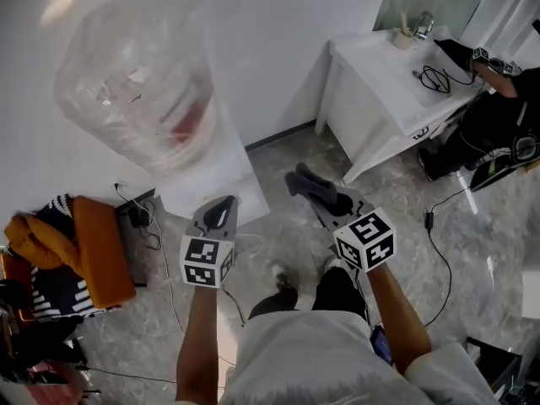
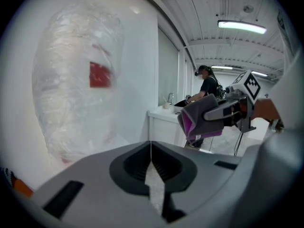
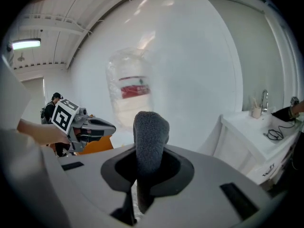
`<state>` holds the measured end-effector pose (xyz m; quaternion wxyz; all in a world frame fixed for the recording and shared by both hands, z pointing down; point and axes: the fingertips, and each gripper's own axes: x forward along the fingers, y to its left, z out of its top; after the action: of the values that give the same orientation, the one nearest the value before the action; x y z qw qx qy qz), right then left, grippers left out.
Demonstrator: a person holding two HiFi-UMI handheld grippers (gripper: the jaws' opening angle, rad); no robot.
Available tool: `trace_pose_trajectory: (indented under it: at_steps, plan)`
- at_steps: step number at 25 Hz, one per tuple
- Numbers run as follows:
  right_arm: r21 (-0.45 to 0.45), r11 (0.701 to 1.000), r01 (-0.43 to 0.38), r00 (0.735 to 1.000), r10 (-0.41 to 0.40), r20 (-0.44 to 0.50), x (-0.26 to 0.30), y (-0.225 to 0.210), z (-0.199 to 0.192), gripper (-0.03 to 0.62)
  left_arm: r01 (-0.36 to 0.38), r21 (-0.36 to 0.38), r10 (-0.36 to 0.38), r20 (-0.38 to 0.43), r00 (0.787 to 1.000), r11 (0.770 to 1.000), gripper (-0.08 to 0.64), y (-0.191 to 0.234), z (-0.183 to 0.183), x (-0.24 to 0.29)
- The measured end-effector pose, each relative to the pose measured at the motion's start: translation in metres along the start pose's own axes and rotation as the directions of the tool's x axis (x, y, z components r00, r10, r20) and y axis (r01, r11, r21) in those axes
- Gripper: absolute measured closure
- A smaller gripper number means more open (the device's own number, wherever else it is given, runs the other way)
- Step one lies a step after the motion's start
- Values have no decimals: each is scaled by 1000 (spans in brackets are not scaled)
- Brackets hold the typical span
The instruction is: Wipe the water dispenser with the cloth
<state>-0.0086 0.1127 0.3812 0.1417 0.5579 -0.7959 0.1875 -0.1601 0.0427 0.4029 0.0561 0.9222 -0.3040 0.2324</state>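
The water dispenser (image 1: 215, 171) stands against the white wall. Its big bottle (image 1: 135, 83), wrapped in clear plastic with a red label (image 2: 99, 74), fills the upper left of the head view. My left gripper (image 1: 221, 212) is shut and empty, its tip close in front of the dispenser's white body. My right gripper (image 1: 325, 199) is shut on a dark grey cloth (image 1: 308, 184) with a purple inner side (image 2: 202, 118), held in the air right of the dispenser and apart from it. In the right gripper view the cloth (image 3: 149, 137) sticks up between the jaws, with the bottle (image 3: 130, 94) behind it.
A white table (image 1: 380, 66) with a tap and a black cable (image 1: 434, 78) stands at the back right; another person (image 1: 506, 116) is beside it. Orange and striped clothes (image 1: 93, 251) lie at the left. Cables (image 1: 148, 222) run over the marble floor.
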Motion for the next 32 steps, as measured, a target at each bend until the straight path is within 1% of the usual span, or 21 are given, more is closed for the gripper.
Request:
trace_pose_trajectory:
  at_steps: [4,7,9,11,13,15,18,22,24,27,29,32]
  plan:
    - [32,997,-67,997,68,-32,26,-5,-11,537,-26,-34,25,-22,999,999,541,3,-4,13]
    - [57,993,-105,992,109,-65,52,-21,-20,537,-58,-57,55,-52,997,997,541,5,-7,30]
    - [53,986,-156,982,160,-97,72,-31,-25,537,-98,-80,92,-80,993,992,541,7,-10,40]
    - [56,973,-223,966,228,-121,91,-40,-29,537,-139,-102,128,-104,986,985,541,8,-12,53]
    - [74,954,-289,944,297,-141,111,-46,-33,535,-176,-125,160,-127,979,976,541,9,-11,67]
    - [95,932,-351,917,362,-165,130,-49,-38,536,-210,-150,189,-142,972,966,541,12,-12,81]
    - [115,889,-443,867,458,-198,161,-48,-46,535,-262,-176,232,-173,957,949,541,18,-14,99]
    - [149,828,-541,789,560,-252,197,-39,-66,535,-333,-208,283,-236,930,920,541,18,-25,112]
    - [172,804,-569,766,594,-246,216,-35,-71,535,-359,-217,297,-274,915,908,541,19,-29,116]
    - [208,783,-586,756,621,-207,246,-32,-65,535,-399,-235,331,-279,901,886,541,29,-37,126]
    - [206,783,-587,758,621,-200,263,-31,-61,537,-419,-249,352,-274,895,873,541,32,-42,132]
    - [192,794,-576,769,607,-203,285,-30,-53,537,-442,-257,368,-291,883,859,541,34,-39,136]
